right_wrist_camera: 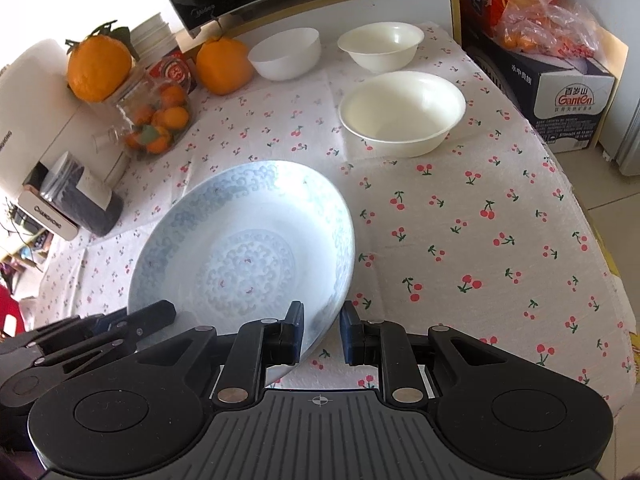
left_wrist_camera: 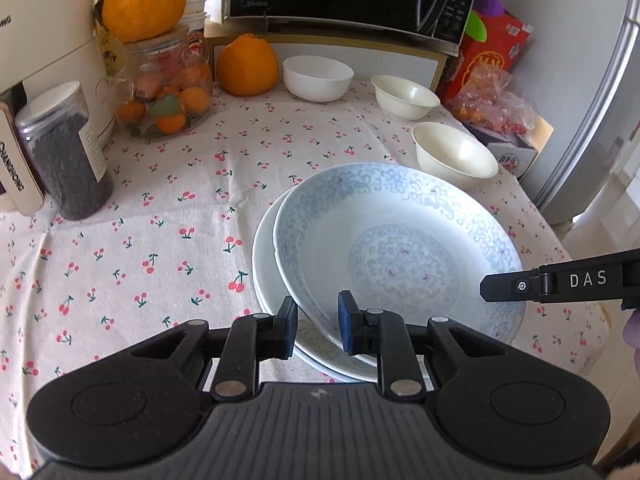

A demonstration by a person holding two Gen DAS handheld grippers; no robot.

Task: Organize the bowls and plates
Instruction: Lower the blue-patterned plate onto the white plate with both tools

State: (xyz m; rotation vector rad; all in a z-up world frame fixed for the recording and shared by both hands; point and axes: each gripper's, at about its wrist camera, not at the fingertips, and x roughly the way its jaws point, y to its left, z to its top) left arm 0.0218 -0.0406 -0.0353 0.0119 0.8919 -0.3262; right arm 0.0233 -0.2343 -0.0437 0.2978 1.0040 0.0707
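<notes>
Clamping both grippers' fingers (left_wrist_camera: 352,328) on the plate (left_wrist_camera: 400,240), beside a "Ganten" box (right_wrist_camera: 572,104).

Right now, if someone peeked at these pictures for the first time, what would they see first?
First, the big blue-patterned plate, tilted over a second plate near the front of the cherry tablecloth, with the left gripper and right gripper each shut on its rim. Next, the bright orange fruit at the back beside three white bowls.
</notes>
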